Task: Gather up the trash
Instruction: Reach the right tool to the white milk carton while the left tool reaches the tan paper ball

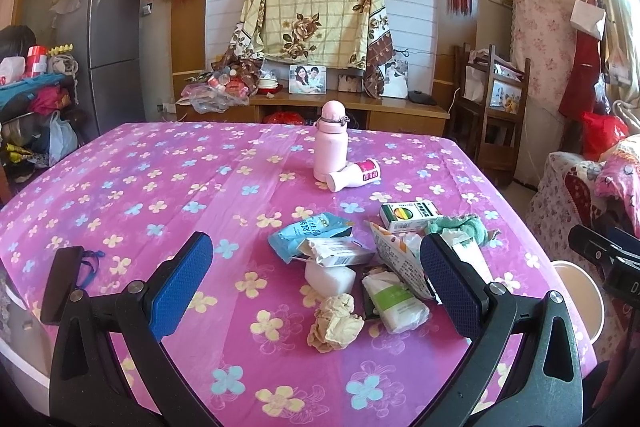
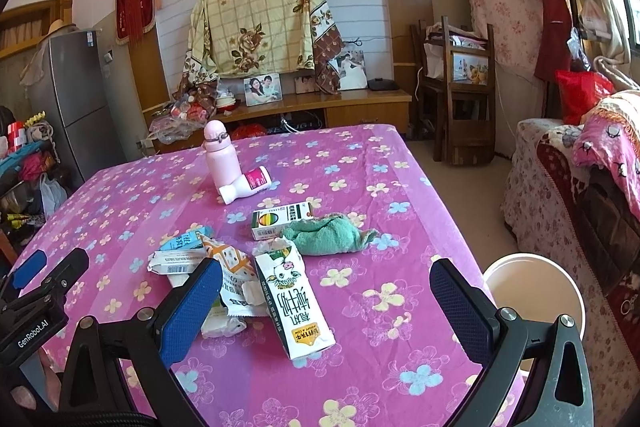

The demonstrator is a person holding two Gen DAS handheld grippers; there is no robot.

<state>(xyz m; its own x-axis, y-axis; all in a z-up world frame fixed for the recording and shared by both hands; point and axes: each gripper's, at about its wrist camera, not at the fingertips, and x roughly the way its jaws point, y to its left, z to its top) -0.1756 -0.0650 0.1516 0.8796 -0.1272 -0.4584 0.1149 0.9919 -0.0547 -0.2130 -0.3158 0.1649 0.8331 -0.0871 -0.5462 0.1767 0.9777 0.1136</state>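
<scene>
Trash lies in a heap on the pink flowered tablecloth (image 1: 140,187): a crumpled tan paper ball (image 1: 334,323), a tissue pack (image 1: 394,303), a blue wrapper (image 1: 308,233), a torn box (image 1: 340,251) and a green-and-white box (image 1: 408,215). My left gripper (image 1: 316,277) hovers open over this heap, holding nothing. In the right wrist view a milk carton (image 2: 294,303) lies flat between the fingers of my open right gripper (image 2: 326,303), untouched. A green cloth (image 2: 330,235) lies behind it. A white bin (image 2: 536,295) stands beside the table's right edge.
A pink flask (image 1: 330,147) stands upright mid-table, with a white bottle (image 1: 354,175) lying against it. A dark phone (image 1: 60,283) rests at the table's left edge. A covered sofa (image 2: 580,179) is on the right, a wooden cabinet (image 2: 320,107) behind.
</scene>
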